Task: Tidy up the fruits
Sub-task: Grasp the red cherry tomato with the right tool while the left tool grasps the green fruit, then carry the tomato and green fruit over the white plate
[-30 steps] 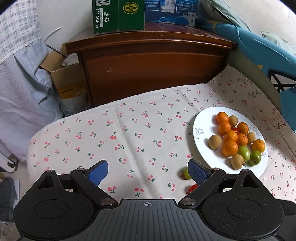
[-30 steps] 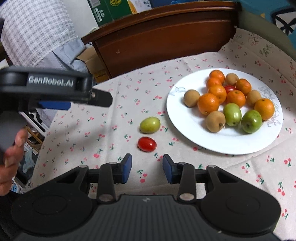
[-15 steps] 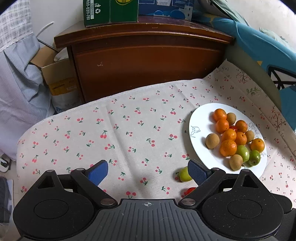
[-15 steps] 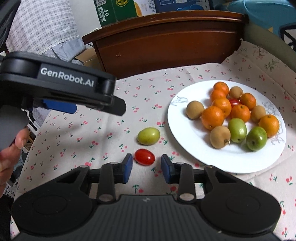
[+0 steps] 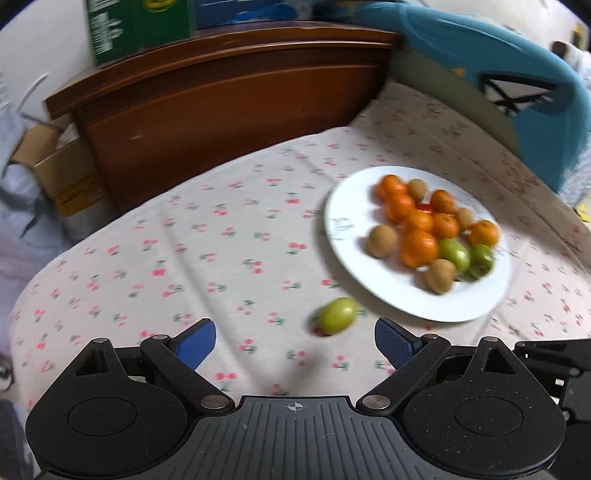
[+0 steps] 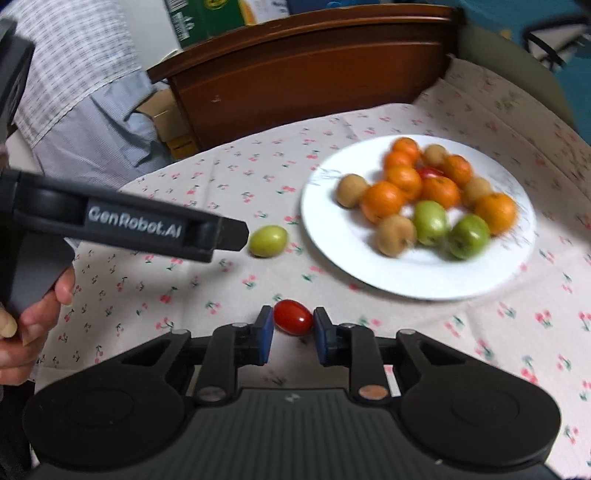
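R gripper (image 6: 292, 332) is clenched on the small red oval tomato (image 6: 293, 322), long axis across its pads, near the cherry-print cloth's front edge w/ the white round plate (image 6: 406, 284) ahead-right; L gripper (image 5: 294, 339) gapes empty, green oval fruit (image 5: 337, 316) just ahead.

"GenRobot.AI" stands in pale letters on the side of the left gripper (image 6: 236, 236), seen from the right wrist. The green box (image 6: 207, 16) on the wooden cabinet (image 6: 314, 74) carries print too blurred to read.
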Available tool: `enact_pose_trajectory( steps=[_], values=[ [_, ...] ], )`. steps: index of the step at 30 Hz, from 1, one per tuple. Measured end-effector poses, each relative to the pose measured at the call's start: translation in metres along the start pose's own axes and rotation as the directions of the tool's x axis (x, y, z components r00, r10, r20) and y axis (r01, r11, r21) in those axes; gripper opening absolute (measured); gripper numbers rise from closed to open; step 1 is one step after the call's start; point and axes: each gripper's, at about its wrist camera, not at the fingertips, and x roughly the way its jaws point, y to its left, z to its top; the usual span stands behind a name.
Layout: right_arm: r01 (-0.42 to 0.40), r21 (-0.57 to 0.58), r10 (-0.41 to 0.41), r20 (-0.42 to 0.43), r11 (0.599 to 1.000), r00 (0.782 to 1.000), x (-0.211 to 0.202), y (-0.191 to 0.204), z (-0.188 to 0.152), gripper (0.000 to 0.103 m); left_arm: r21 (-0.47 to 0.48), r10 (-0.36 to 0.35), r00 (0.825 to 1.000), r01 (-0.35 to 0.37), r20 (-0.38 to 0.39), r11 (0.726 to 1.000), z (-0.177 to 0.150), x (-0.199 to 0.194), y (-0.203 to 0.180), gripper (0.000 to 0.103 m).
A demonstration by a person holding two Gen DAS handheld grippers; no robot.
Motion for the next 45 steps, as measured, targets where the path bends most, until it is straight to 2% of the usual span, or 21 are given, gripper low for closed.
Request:
enact_pose_trajectory(
  steps=[7, 9, 11, 13, 18, 20, 24, 27, 35, 45],
  values=[
    [0.017, 0.045, -0.017, 0.006, 0.999, 1.000, -0.011, -0.014, -0.004, 0.023, 0.064, -0.047, 0.999, 0.047, 0.006, 0.997, -0.004, 0.012, -0.012, 0.091],
    [0.022, 0.062, -0.022, 0.007, 0.998, 1.000, -0.012, -0.016, -0.004, 0.023, 0.071, -0.049, 0.999, 0.049, 0.004, 0.996, -0.004, 0.017, -0.013, 0.084],
    [0.019, 0.072, -0.020, 0.006, 0.997, 1.000, -0.012, -0.018, -0.004, 0.023, 0.068, -0.060, 0.998, 0.059, 0.005, 0.996, -0.002, 0.022, -0.013, 0.068],
    [0.019, 0.091, -0.019, 0.003, 0.996, 1.000, -0.012, -0.020, -0.004, 0.023, 0.067, -0.074, 0.997, 0.074, 0.002, 0.995, -0.002, 0.026, -0.013, 0.058],
    [0.019, 0.112, -0.019, 0.004, 0.994, 1.000, -0.013, -0.024, -0.003, 0.023, 0.098, -0.077, 0.997, 0.077, 0.001, 0.992, -0.002, 0.033, -0.018, 0.050],
    [0.019, 0.117, -0.020, 0.004, 0.993, 1.000, -0.014, -0.025, -0.003, 0.023, 0.101, -0.086, 0.996, 0.086, -0.002, 0.991, -0.002, 0.035, -0.019, 0.042],
    [0.013, 0.136, -0.014, 0.003, 0.991, 1.000, -0.014, -0.026, -0.003, 0.023, 0.106, -0.088, 0.996, 0.088, -0.001, 0.990, -0.004, 0.038, -0.021, 0.037],
    [0.014, 0.142, -0.015, 0.003, 0.990, 1.000, -0.014, -0.026, -0.003, 0.023, 0.121, -0.094, 0.996, 0.093, 0.007, 0.988, -0.004, 0.038, -0.023, 0.027],
    [0.013, 0.156, -0.016, 0.014, 0.988, 1.000, -0.017, -0.029, -0.001, 0.023, 0.071, -0.127, 0.992, 0.126, 0.009, 0.989, -0.002, 0.030, -0.021, 0.026],
    [-0.020, 0.193, 0.000, 0.101, 0.981, 0.995, -0.038, -0.039, 0.017, 0.023, 0.049, -0.157, 0.981, 0.152, 0.113, 0.987, 0.015, 0.000, -0.021, 0.026]
  ],
)
